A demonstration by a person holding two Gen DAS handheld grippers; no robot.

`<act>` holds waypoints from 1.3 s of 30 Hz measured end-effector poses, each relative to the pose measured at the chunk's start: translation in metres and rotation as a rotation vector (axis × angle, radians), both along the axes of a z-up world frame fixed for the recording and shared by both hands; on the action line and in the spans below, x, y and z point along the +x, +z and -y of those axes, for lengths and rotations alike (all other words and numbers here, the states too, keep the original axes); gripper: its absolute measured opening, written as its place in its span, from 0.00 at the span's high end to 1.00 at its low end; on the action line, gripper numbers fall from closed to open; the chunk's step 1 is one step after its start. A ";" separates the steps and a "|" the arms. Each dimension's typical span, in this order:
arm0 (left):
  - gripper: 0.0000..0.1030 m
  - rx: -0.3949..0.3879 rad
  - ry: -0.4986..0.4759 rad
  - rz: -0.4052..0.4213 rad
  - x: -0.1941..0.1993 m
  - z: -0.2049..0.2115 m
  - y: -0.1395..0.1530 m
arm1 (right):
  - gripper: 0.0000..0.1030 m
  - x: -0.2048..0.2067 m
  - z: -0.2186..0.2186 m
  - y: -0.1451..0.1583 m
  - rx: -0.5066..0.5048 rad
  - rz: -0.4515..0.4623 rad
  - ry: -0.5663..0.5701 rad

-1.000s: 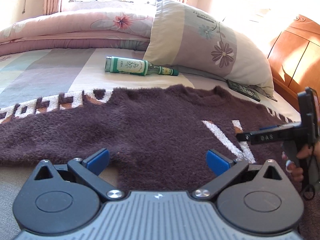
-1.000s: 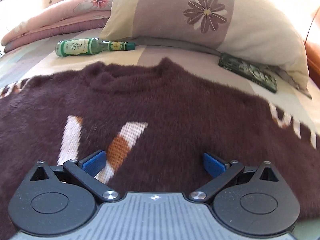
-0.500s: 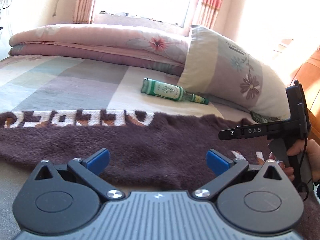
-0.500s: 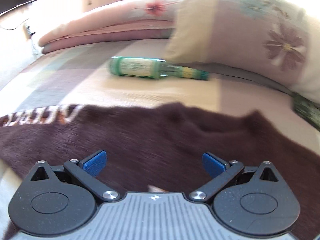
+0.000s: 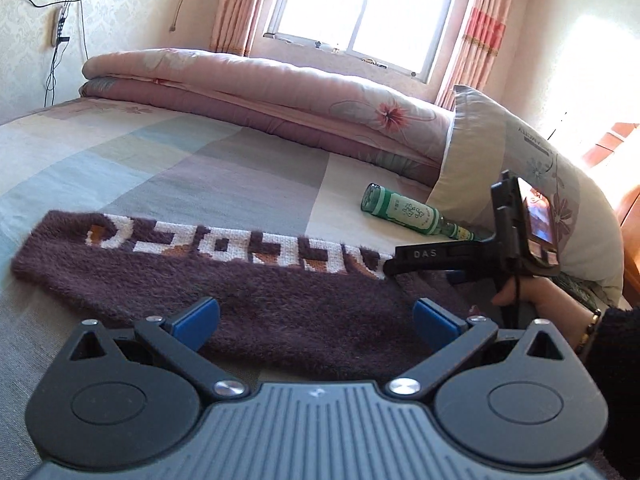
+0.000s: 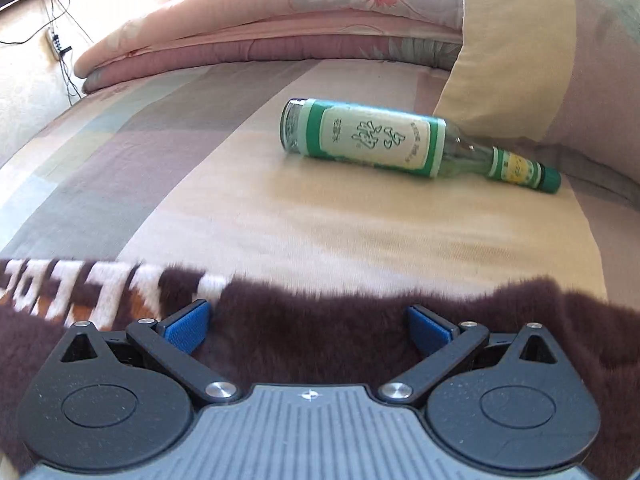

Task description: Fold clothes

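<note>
Left wrist view, left gripper (image 5: 316,316) low over purple sweater (image 5: 280,300), jaws spread; right gripper (image 6: 308,324) likewise, jaws spread

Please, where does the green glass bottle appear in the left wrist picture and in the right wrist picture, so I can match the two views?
Left wrist view: the green bottle lies on its side right of centre, beyond the sweater and beside the floral pillow.
Right wrist view: the bottle lies upper centre, cap toward the right, on the bedsheet.
Shared landmark: the folded pink quilt behind the bottle.
</note>
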State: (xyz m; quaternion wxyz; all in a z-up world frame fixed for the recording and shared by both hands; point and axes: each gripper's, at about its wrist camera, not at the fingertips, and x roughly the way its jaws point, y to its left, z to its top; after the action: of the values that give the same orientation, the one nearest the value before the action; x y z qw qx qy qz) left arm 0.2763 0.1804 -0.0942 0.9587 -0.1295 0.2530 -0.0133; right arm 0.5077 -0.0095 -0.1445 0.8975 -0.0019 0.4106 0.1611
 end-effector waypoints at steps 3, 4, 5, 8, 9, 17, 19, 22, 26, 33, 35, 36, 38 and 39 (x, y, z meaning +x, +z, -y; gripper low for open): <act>0.01 0.000 0.008 0.012 -0.005 -0.001 0.002 | 0.00 -0.005 0.004 0.011 0.016 0.003 -0.006; 0.01 -0.003 0.012 0.015 -0.006 -0.002 0.003 | 0.00 -0.009 0.004 0.012 0.017 -0.003 -0.001; 0.01 -0.013 0.015 0.015 -0.006 -0.004 0.003 | 0.00 -0.013 0.004 0.011 0.017 -0.011 0.005; 0.01 -0.040 0.022 0.015 -0.007 -0.007 0.004 | 0.00 -0.024 0.004 0.011 0.018 -0.033 0.023; 0.01 -0.048 0.022 0.015 -0.007 -0.008 0.005 | 0.00 -0.028 0.004 0.010 0.018 -0.041 0.029; 0.01 -0.060 0.000 0.020 -0.006 -0.007 0.004 | 0.00 -0.013 -0.008 -0.006 -0.023 0.021 0.047; 0.01 -0.067 0.005 0.017 -0.006 -0.009 0.004 | 0.00 -0.011 -0.009 0.001 -0.013 0.005 0.018; 0.01 -0.079 0.014 0.028 -0.008 -0.012 0.006 | 0.00 -0.029 -0.015 0.014 -0.008 0.001 0.052; 0.01 -0.098 0.032 0.045 -0.012 -0.018 0.008 | 0.00 -0.058 -0.014 0.016 0.050 -0.034 0.110; 0.01 -0.101 0.006 0.052 -0.012 -0.016 0.009 | 0.00 -0.033 -0.026 -0.004 -0.024 0.026 0.082; 0.01 -0.089 0.000 0.046 -0.011 -0.014 0.009 | 0.00 -0.029 -0.024 0.002 -0.032 0.015 0.060; 0.01 -0.084 -0.002 0.042 -0.010 -0.014 0.009 | 0.00 -0.038 -0.020 0.008 -0.029 0.021 0.068; 0.01 -0.088 -0.006 0.039 -0.010 -0.014 0.009 | 0.00 -0.057 -0.011 0.020 -0.022 0.039 0.090; 0.01 -0.092 -0.007 0.040 -0.010 -0.014 0.009 | 0.00 -0.070 -0.006 0.025 -0.017 0.041 0.110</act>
State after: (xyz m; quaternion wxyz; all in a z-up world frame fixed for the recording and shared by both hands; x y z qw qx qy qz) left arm 0.2661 0.1946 -0.0848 0.9565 -0.1723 0.2336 -0.0310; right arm 0.4381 -0.0033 -0.1194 0.8954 -0.0356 0.3928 0.2065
